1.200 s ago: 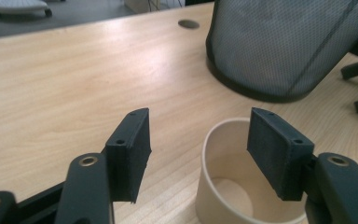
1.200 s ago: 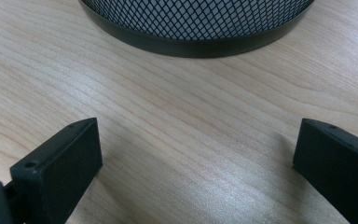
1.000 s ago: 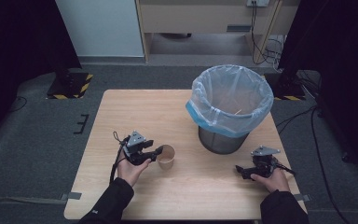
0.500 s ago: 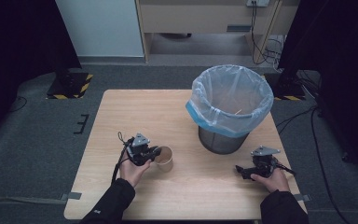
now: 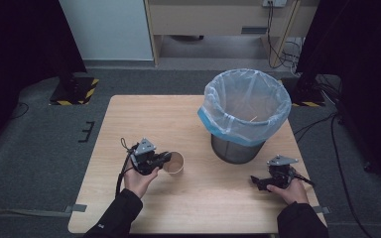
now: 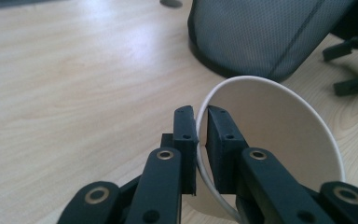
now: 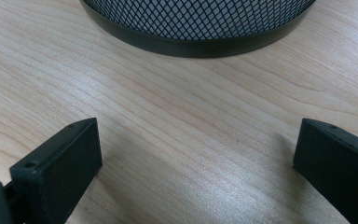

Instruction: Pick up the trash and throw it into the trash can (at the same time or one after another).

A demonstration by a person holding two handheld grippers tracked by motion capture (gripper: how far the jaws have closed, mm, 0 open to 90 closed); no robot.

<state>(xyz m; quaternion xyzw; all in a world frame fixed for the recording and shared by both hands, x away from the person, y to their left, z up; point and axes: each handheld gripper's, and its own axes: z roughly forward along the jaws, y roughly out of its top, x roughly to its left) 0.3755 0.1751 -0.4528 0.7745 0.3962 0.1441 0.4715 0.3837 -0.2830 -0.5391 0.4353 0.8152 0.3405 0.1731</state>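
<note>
A brown paper cup [image 5: 174, 162] with a white inside lies tilted on its side left of the table's middle, its mouth facing away from my left hand. My left gripper [image 5: 165, 159] has just been closing and is shut on it. In the left gripper view the cup's wall [image 6: 279, 121] is pinched at the rim between the two black jaws [image 6: 202, 126]. My right gripper [image 5: 254, 181] rests near the front right of the table, open. In the right gripper view its jaws [image 7: 196, 154] stand wide apart over bare wood.
A black mesh bin [image 5: 243, 106] with a pale blue liner stands at the table's back right, close ahead of the right gripper [image 7: 196, 23] and beyond the cup [image 6: 261, 32]. The wooden table [image 5: 154, 119] has dark floor around it.
The left gripper reached the cup and its jaws closed on the rim, then the hand rose a little with it. The right gripper has kept still.
</note>
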